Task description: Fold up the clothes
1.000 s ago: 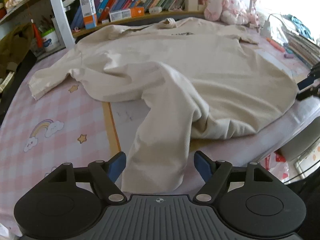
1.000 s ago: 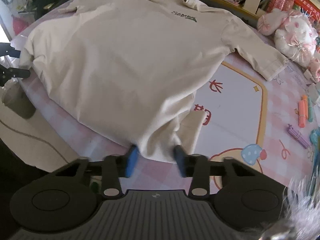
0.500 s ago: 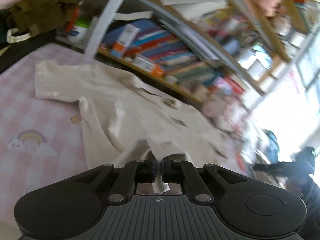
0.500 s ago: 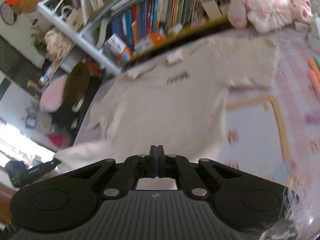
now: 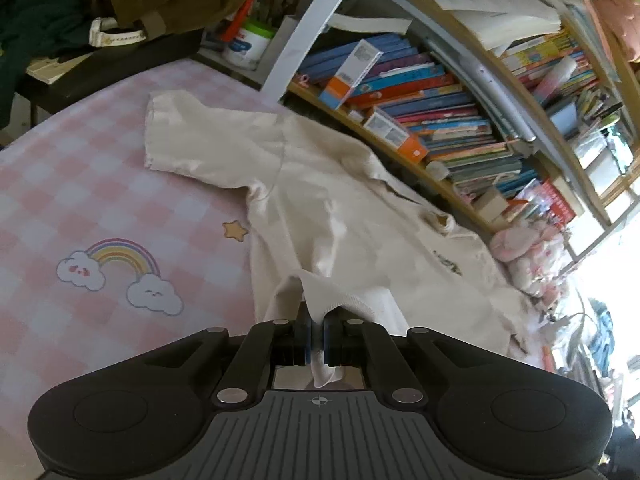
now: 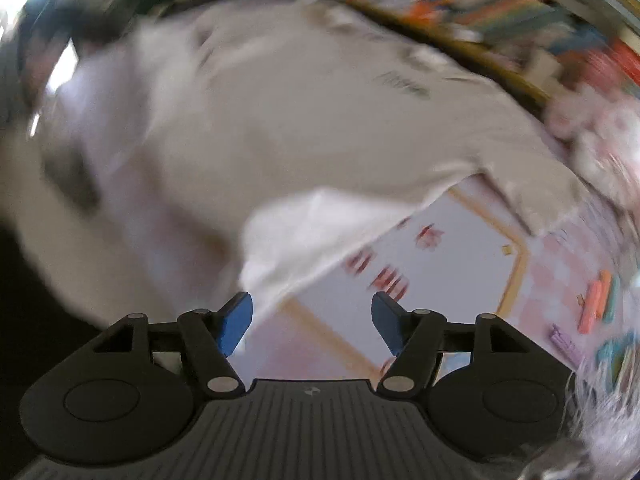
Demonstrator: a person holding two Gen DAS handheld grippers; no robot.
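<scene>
The cream T-shirt [image 5: 344,216] lies spread on the pink checked mat [image 5: 80,184], its collar toward the bookshelf [image 5: 472,92] and one short sleeve laid out flat on the mat on the side away from the shelf's plush toys.

Left gripper [image 5: 316,338]: fingers clenched on a bunched fold of the T-shirt's hem; a tail of fabric hangs through behind the blue pads [image 5: 306,336]. The held corner stands raised over the shirt body, between the rainbow print [image 5: 116,272] and the chest lettering.

Right gripper [image 6: 312,320]: fingers spread wide, holding nothing. A pale, turned-over corner of the T-shirt [image 6: 304,128] sits just beyond its left pad [image 6: 236,322]; contact cannot be confirmed, as this view is heavily motion-blurred.

Assessment: a bottom-to-collar fold appears under way, supported on one side only.

Risks:
- With only the left corner held, the hem may be carried over skewed, giving a diagonal crease.
- The free corner by the right gripper may flop back or drag, bunching the cloth beneath.
- The left grip holds a bunched wad, not a flat edge; it may slip or trap extra layers.
- Pulling toward the bookshelf could shift the whole shirt.
</scene>
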